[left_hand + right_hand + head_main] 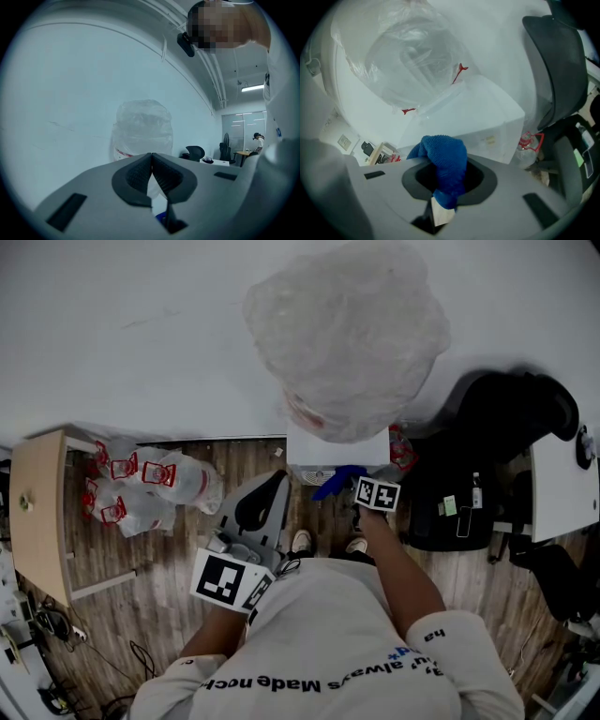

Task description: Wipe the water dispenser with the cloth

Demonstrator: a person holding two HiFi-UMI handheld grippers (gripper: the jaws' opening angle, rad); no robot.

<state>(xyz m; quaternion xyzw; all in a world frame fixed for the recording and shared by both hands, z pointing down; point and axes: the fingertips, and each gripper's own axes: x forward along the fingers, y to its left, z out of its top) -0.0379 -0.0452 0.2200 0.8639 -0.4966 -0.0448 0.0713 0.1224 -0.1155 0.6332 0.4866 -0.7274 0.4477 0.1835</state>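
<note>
- The water dispenser (337, 448) stands against the white wall at 12 o'clock from the person. Its white box body carries a big bottle (347, 334) wrapped in crinkled clear plastic.
- A black office chair (506, 456) sits at 2 o'clock, just beside the dispenser.
- A light wooden table (37, 512) stands at 9 o'clock. Clear bags with red print (150, 484) lie on the floor between it and the dispenser.
- The left gripper (151, 161) is held low at 11 o'clock from the person's chest and points toward the bottle. Its black pads are pressed together at the tips, with nothing pinched between them.
- The right gripper (447, 180) reaches forward at 12 o'clock, up to the dispenser's front face. Its jaws are pinching the cloth.
- The blue cloth (443, 164) bunches out above the right jaws, and a white tag shows below it. It sits close to the dispenser's front, under the top edge. I cannot tell whether it touches the casing.
</note>
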